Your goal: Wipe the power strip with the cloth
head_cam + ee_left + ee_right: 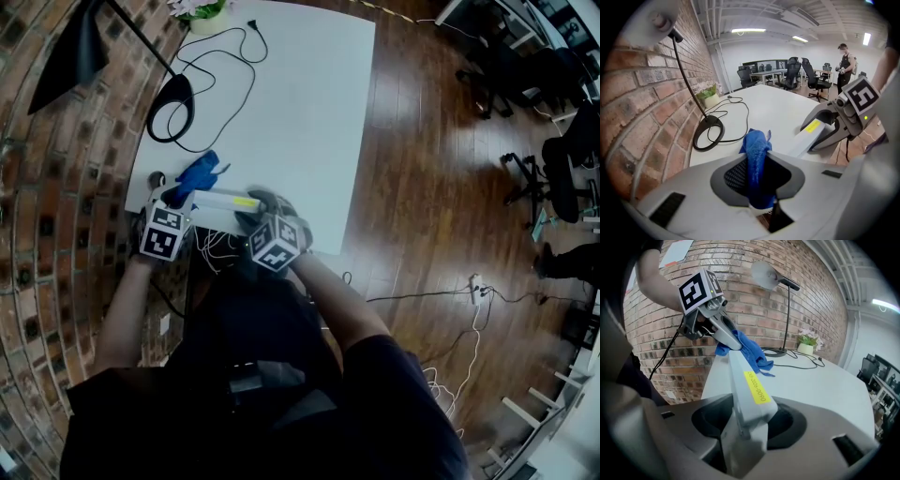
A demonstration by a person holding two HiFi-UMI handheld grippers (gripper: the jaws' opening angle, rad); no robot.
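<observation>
The left gripper is clenched on a bunched blue terry cloth, whose free end lies against the far end of the long white plastic power strip with its yellow label. The right gripper grasps the strip's near end at the white table's near edge, likely bracing it so the cloth can rub along it.

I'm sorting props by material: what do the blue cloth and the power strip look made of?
Blue cloth: likely microfibre or terry, matte, with fuzzy nap and limp folds.
Power strip: probably hard plastic, pale, smooth; straight moulded edges, a yellow label stuck flat.
</observation>
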